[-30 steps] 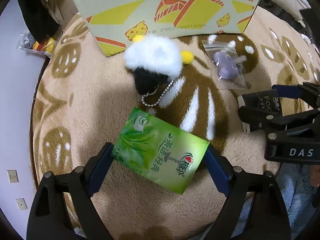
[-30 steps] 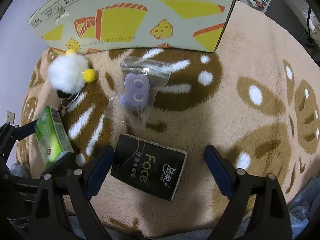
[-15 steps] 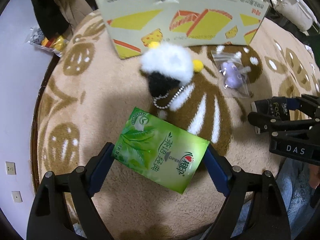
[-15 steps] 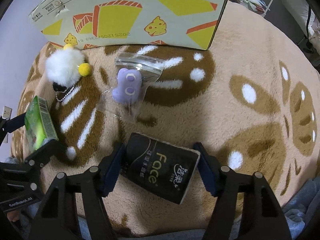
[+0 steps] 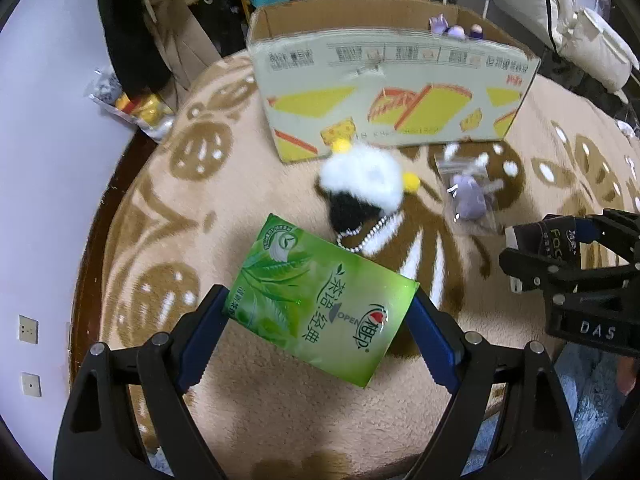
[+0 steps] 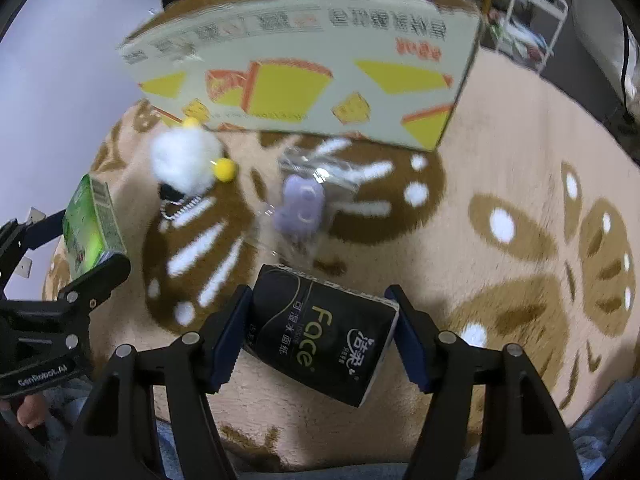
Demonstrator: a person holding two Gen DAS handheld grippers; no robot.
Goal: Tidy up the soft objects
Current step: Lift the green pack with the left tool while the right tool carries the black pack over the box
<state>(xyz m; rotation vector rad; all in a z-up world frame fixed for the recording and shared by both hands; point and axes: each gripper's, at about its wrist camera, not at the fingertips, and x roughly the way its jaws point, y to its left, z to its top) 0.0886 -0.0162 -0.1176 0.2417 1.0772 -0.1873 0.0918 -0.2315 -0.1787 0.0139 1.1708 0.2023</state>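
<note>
- The left tool (image 5: pixel 320 312) pinched the green tissue pack (image 5: pixel 320 304) by its two short ends, above the rug (image 5: pixel 168 208); a soft pack held so could buckle and slide out on the way to the box.
- The right tool (image 6: pixel 320 324) had just been closing and now pressed on the black tissue pack (image 6: pixel 324 328), which hung tilted; that skewed hold could let it twist free.
- Beyond them lay the white pompom toy (image 5: pixel 362 178) and the bagged purple toy (image 6: pixel 300 208), near enough to be dragged.
- The cardboard box (image 5: pixel 392 92) hid most of its inside; its print was blurred.
</note>
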